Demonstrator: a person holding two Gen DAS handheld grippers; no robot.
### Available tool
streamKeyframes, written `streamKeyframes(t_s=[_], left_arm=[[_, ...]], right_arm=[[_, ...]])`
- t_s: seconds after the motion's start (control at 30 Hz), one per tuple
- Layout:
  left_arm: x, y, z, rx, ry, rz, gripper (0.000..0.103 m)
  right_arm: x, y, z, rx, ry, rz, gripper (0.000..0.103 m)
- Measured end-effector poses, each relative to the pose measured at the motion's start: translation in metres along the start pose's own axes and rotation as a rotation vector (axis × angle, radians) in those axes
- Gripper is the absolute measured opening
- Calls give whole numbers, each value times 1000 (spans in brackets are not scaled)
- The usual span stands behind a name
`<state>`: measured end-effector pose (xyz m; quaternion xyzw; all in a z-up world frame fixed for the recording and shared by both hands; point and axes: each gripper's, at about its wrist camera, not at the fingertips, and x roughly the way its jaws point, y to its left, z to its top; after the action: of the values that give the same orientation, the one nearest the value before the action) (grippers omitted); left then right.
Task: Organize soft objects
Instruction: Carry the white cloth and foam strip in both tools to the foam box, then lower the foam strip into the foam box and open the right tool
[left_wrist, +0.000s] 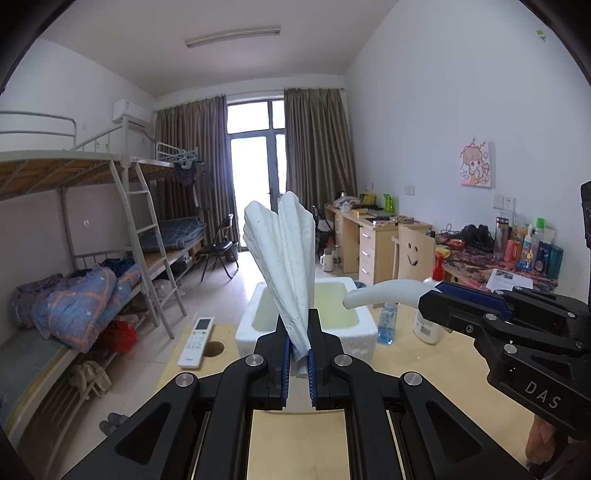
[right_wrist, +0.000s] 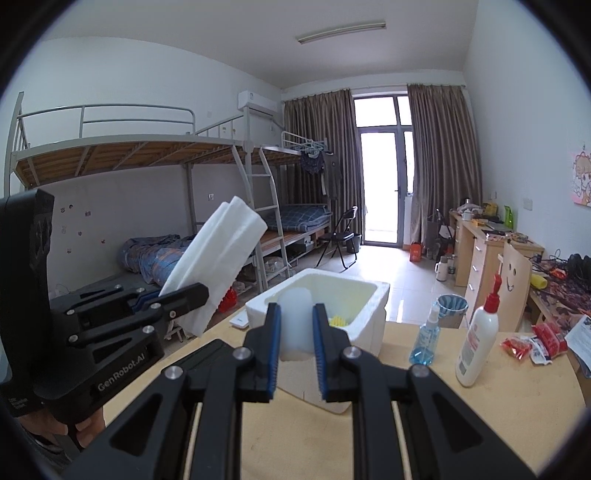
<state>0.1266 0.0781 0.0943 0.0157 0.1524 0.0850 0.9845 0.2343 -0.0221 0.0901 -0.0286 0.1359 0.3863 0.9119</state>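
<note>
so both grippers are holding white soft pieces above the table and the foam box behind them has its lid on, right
Not quite: the foam box has no lid on; the right wrist view shows its open inside. The rest holds: the left gripper pinches a white folded sheet, and the right gripper holds a white foam piece above the table.

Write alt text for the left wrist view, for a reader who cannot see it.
The left gripper is shut on a folded white cloth that fans upward above a white foam box on a wooden table. At right, the right gripper holds a curved white soft piece; a dormitory room with bunk beds lies behind.
</note>
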Motion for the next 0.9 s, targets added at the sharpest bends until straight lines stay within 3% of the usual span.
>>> streamKeyframes(t_s=[0.5, 0.9], left_arm=[[58, 16, 15, -8, 61, -10, 8], [82, 23, 20, 4, 59, 18, 8]], right_arm=[[46, -11, 19, 3, 39, -4, 20], [79, -12, 20, -9, 75, -5, 20]])
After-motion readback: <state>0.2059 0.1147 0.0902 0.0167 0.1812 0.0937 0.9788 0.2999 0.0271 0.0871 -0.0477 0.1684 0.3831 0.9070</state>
